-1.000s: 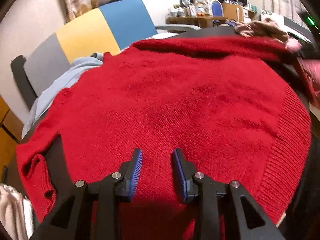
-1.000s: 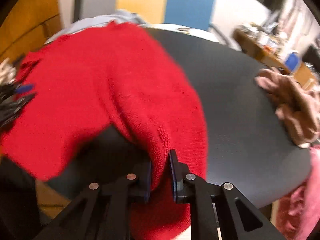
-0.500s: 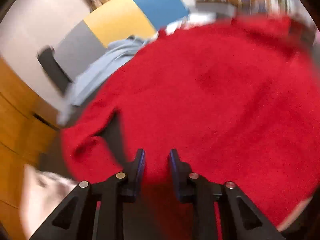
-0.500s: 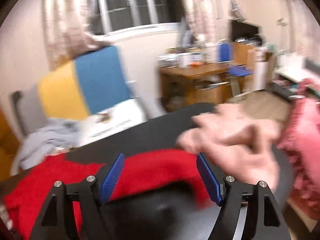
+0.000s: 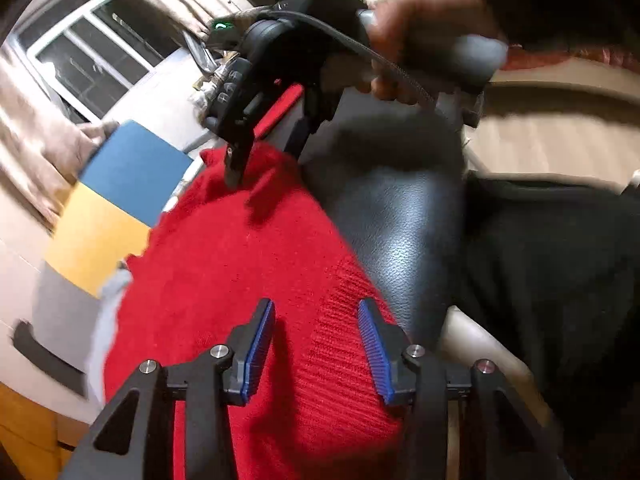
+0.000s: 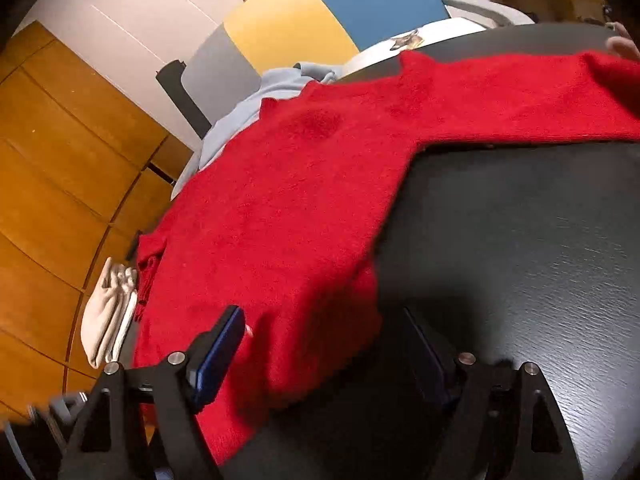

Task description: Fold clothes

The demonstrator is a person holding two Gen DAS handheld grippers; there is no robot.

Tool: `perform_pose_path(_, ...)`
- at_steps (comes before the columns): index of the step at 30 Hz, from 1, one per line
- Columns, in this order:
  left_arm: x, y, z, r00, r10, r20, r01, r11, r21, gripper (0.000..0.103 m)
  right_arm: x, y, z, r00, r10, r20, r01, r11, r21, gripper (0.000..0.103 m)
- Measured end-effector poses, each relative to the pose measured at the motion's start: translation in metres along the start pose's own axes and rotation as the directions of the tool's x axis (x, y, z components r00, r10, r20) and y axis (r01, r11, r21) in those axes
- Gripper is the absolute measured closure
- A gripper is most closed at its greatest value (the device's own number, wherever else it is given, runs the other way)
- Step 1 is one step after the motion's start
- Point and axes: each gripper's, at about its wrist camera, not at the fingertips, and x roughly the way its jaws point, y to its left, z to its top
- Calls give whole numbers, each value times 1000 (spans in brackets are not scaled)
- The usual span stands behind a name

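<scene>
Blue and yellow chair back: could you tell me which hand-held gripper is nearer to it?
Right. The right hand-held gripper, jaws opening astride the red sweater's far end, is beside the chair back; the left hand-held gripper, jaws opening astride the hem, sits across the sweater.

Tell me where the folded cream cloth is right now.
In the right wrist view, the folded cream cloth lies at the far left, beside the red sweater, against the wooden floor.
</scene>
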Motion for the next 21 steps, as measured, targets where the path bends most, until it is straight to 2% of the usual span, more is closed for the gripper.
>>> perform_pose_path(1,2,11,0,998,-61,-12,60,996,-71,60,6,2,3,1000,17,-14,-17,1000,-2,29)
perform_pose_path(2,3,22,-1,992,-122,-20,118,983,-143,66,13,3,5,999,18,-37,-19,1000,-11,38)
perform_pose_path(3,5,32,-1,983,-183,-24,174,961,-214,86,18,3,7,999,17,-47,-18,1000,-15,43)
perform_pose_path(4,6,46,-3,968,-250,-17,234,926,-297,92,21,3,8,997,41,-58,-42,999,-1,57)
perform_pose_path(5,7,69,-8,942,-334,23,312,853,-419,97,27,-2,8,996,71,-61,-69,997,25,63)
perform_pose_path(6,7,92,-15,908,-410,87,392,757,-523,98,32,-5,7,995,90,-52,-88,995,49,65)
perform_pose_path(7,2,114,-23,857,-471,207,495,642,-586,99,31,-8,9,991,125,-37,-122,989,84,69)
perform_pose_path(9,-10,157,-40,724,-523,450,671,381,-636,103,15,-11,17,973,226,36,-229,964,134,73)
perform_pose_path(10,-18,173,-47,674,-502,542,724,301,-621,103,5,-10,21,961,267,74,-275,951,139,74)
perform_pose_path(12,-30,198,-58,639,-446,627,759,230,-609,103,-14,-8,30,926,346,150,-367,919,143,75)
perform_pose_path(13,-33,209,-68,637,-415,650,761,203,-616,103,-24,-7,34,905,382,187,-409,901,142,75)
perform_pose_path(15,-33,224,-79,699,-354,622,707,208,-676,103,-48,-3,39,872,425,245,-464,876,131,75)
perform_pose_path(17,-31,216,-74,803,-340,490,587,308,-748,102,-70,0,43,839,457,296,-506,855,115,74)
perform_pose_path(18,-30,211,-70,842,-332,425,529,360,-768,92,-73,3,40,866,414,281,-456,884,104,74)
perform_pose_path(19,-31,199,-61,862,-341,376,497,419,-760,81,-76,5,38,890,369,268,-405,910,91,65)
perform_pose_path(20,-33,185,-52,877,-349,330,470,481,-740,79,-80,8,35,911,323,254,-352,933,78,45)
perform_pose_path(21,-35,164,-38,882,-366,298,463,553,-693,71,-83,10,33,930,276,242,-299,952,64,33)
